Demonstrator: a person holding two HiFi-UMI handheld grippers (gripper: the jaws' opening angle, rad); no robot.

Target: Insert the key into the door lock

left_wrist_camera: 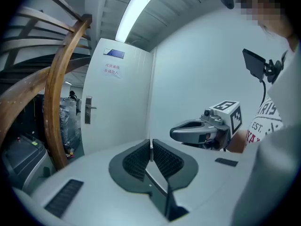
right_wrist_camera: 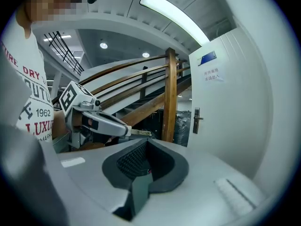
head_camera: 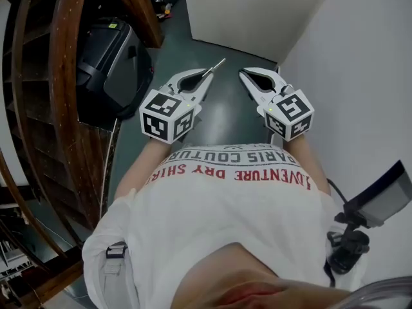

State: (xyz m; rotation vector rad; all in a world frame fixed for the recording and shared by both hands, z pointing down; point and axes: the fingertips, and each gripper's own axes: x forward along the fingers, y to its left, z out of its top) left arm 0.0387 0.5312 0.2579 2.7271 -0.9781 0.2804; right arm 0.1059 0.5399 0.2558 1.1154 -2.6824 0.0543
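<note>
The key (head_camera: 217, 65) is pinched in the left claw (head_camera: 207, 77). Its thin blade juts past the tips toward 1 o'clock in the head view, in line with the claw's own long axis. In the left gripper view the lock plate (left_wrist_camera: 88, 110) on the white door (left_wrist_camera: 123, 102) sits at 10 o'clock from the blade tip, well apart. The right claw (head_camera: 244, 76), pressed together and empty, hangs just beside at 3 o'clock. The key hand likely needs to go forward and leftward.

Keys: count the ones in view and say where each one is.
1. The key sticks out from the tip of the left gripper, clamped between its jaws. The right gripper is shut and empty. No other key shows; one could be hidden.
</note>
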